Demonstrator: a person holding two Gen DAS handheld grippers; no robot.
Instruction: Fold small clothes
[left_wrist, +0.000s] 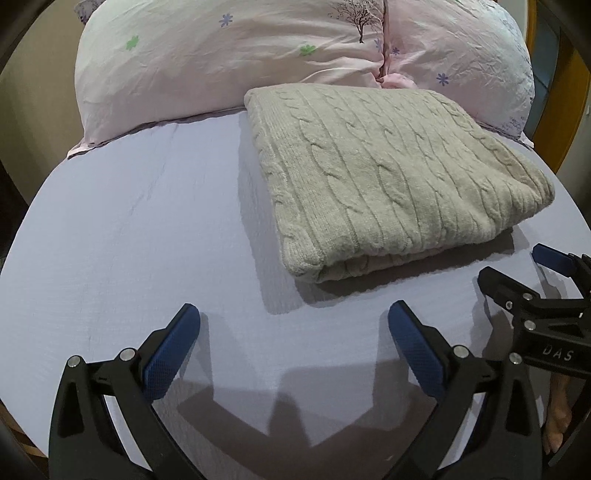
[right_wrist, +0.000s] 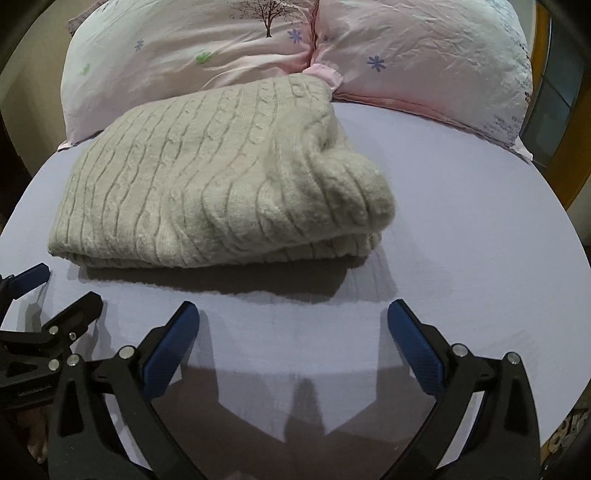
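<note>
A beige cable-knit sweater (left_wrist: 388, 177) lies folded in a thick rectangle on the lavender bed sheet (left_wrist: 140, 236). It also shows in the right wrist view (right_wrist: 207, 192), with its right corner bulging. My left gripper (left_wrist: 293, 314) is open and empty, just short of the sweater's near edge. My right gripper (right_wrist: 293, 314) is open and empty, in front of the sweater's near edge. Each gripper shows in the other's view: the right gripper (left_wrist: 517, 266) at the right edge, the left gripper (right_wrist: 62, 284) at the left edge.
Two pink flowered pillows (left_wrist: 221, 66) (right_wrist: 424, 62) lie behind the sweater at the head of the bed. The lavender sheet (right_wrist: 480, 229) stretches to the right of the sweater. A wooden frame (right_wrist: 541, 37) shows at the far right.
</note>
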